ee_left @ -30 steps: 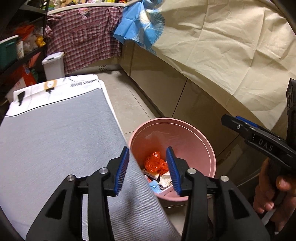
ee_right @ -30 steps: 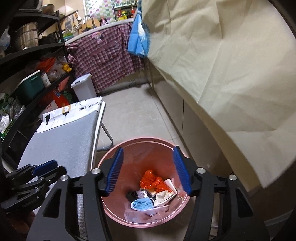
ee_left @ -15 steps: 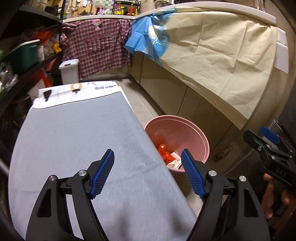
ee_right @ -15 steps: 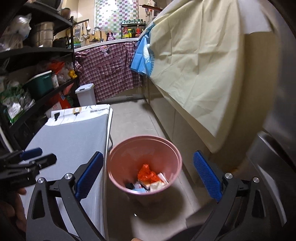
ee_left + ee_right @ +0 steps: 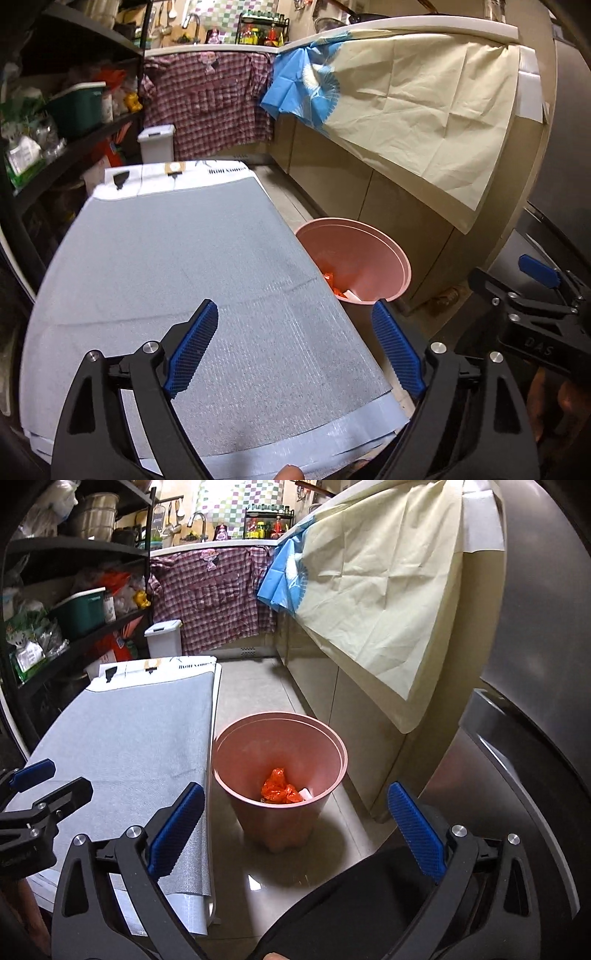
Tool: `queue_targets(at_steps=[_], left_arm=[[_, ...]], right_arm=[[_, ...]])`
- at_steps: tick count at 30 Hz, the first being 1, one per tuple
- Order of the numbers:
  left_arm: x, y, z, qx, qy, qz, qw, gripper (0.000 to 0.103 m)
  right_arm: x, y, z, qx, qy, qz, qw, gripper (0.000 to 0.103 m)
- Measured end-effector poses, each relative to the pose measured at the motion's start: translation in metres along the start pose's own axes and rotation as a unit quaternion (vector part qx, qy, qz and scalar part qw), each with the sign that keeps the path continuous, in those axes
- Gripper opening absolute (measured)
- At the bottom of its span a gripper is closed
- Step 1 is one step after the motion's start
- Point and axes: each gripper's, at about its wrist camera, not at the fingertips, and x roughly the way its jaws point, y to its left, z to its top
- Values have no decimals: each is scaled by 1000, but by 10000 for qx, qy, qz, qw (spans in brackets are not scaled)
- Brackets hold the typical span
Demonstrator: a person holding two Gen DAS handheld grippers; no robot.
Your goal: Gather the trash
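Note:
A pink waste bin (image 5: 280, 734) stands on the tiled floor beside the grey ironing board (image 5: 122, 731). An orange wrapper (image 5: 279, 788) and some white scraps lie at its bottom. In the left wrist view the bin (image 5: 369, 254) shows past the board's right edge (image 5: 291, 229). My left gripper (image 5: 293, 343) hangs over the board's near end; its jaws are still opening and nothing is between them. My right gripper (image 5: 295, 819) stands wide open, pulled back from the bin, with nothing held. The right gripper (image 5: 517, 291) also shows at the right of the left wrist view.
Cabinets draped with a cream sheet (image 5: 376, 590) and a blue cloth (image 5: 284, 583) run along the right. A steel fridge (image 5: 535, 664) stands close on the right. Dark shelves (image 5: 74, 122) with clutter line the left; a small white bin (image 5: 162, 638) and a plaid cloth (image 5: 210, 99) sit at the back.
Both grippers have drawn back from over the bin and opened wide. The left one now hangs over the ironing board; the bin looks smaller and farther in both views.

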Motion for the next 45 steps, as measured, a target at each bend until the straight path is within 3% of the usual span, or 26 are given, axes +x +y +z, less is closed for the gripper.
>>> queue_targets(at_steps=[8,45], left_arm=[[12,9,-1,-200,-5,18,9998,90],[14,2,-3,-42,-79,231,9997,90]], right_arm=[[12,7,1,10,159,67,9999,98],[11,7,1,62,146,116,9998,98]])
